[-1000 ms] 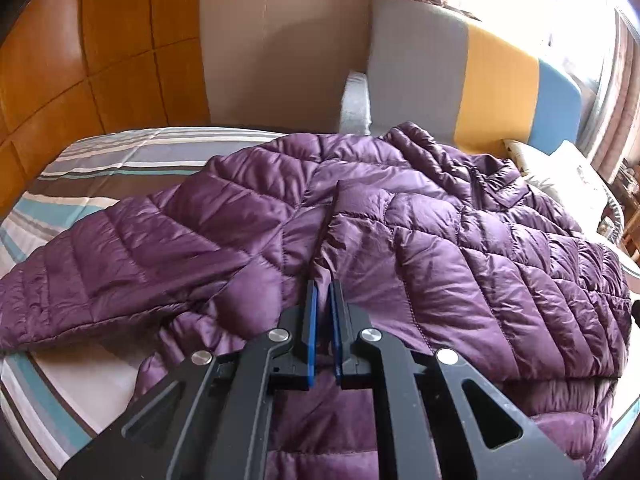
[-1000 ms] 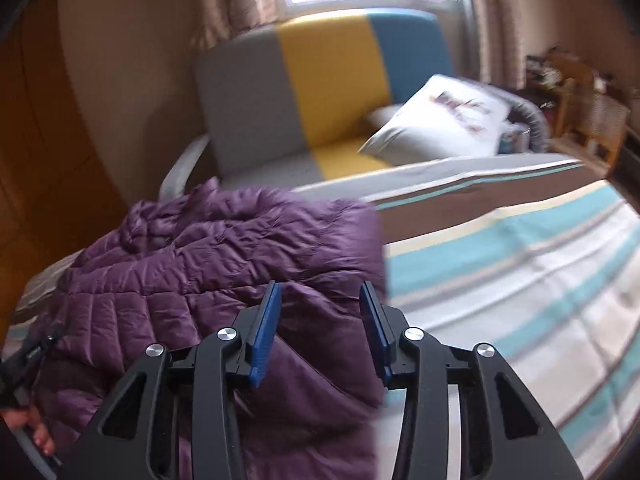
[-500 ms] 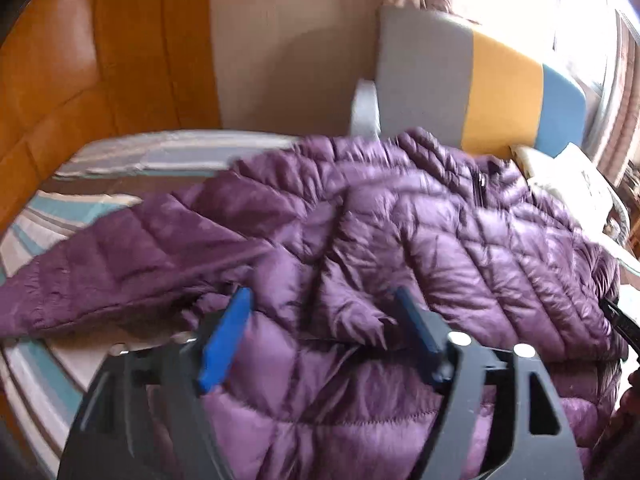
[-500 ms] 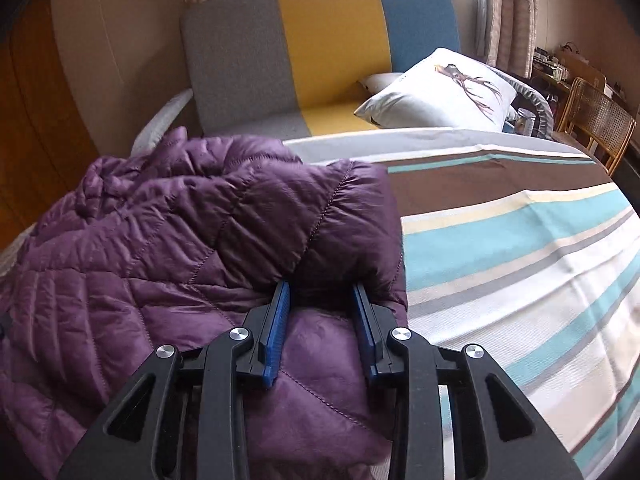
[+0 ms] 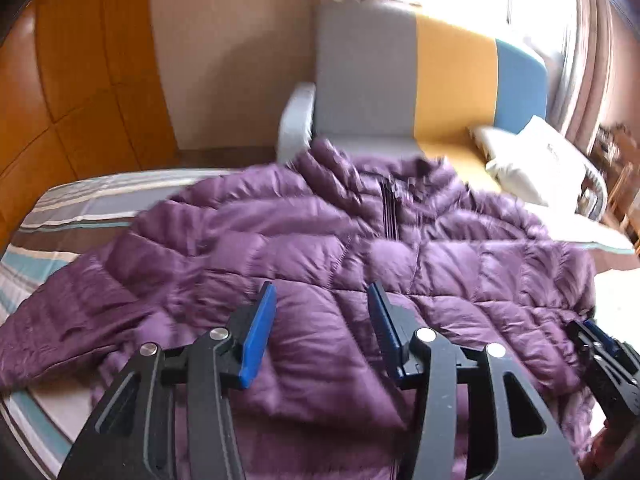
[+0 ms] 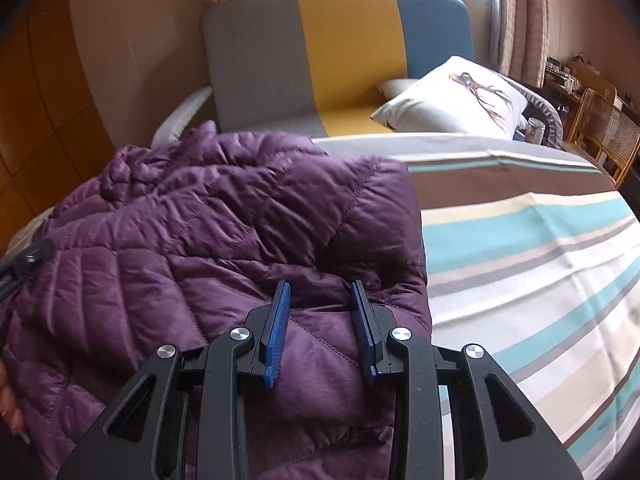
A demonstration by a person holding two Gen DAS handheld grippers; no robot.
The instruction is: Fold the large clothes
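A quilted purple down jacket (image 5: pixel 320 248) is lying spread across the middle of the left wrist view, on a bed with a striped sheet of teal, white, grey and brown bands (image 5: pixel 76 204). The left gripper (image 5: pixel 322 304) is hovering at the lower centre of that frame; its jaws have just been closing from a wider spread and are standing partly open, blue pads either side of a puffed panel without pressing it — nothing is gripped.

In the right wrist view the jacket is filling the left half of the frame, its folded edge ending beside the bare striped sheet on the right. The right gripper (image 6: pixel 320 300) is sitting at the lower centre, jaws narrowed, with both blue pads sinking into a thick fold of the jacket — clamping it.

A grey, yellow and blue upholstered sofa (image 6: pixel 340 52) is standing in the upper centre, with a white printed cushion (image 6: pixel 452 100) lying on it.
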